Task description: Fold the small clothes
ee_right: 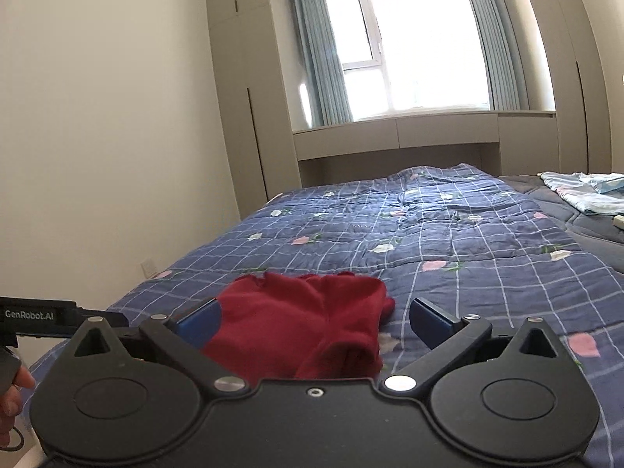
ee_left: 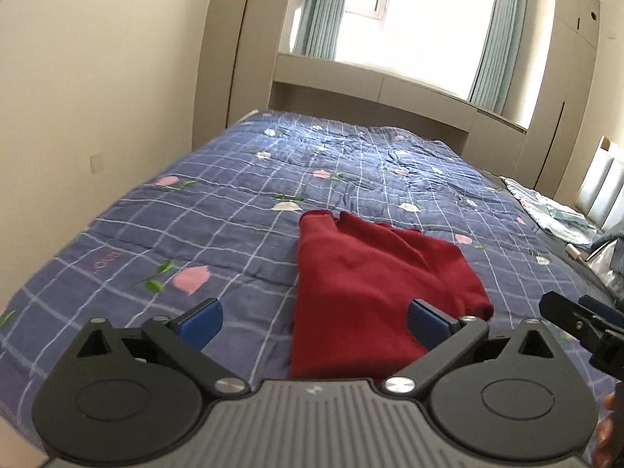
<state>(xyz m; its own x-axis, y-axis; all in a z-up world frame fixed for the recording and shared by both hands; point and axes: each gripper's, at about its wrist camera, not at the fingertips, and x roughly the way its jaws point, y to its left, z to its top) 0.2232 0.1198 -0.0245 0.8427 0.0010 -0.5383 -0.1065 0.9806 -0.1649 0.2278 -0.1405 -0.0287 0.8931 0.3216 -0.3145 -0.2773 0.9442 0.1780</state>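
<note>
A dark red garment lies partly folded on the blue checked quilt. It also shows in the right wrist view. My left gripper is open and empty, held just above the garment's near edge, its blue pads spread wide. My right gripper is open and empty, held above the garment's near right part. The right gripper also shows at the right edge of the left wrist view. The left gripper's side shows at the left edge of the right wrist view.
The bed fills most of both views, with a wall along its left. A window bench and cupboards stand beyond the far end. Light blue bedding and a headboard lie at the right.
</note>
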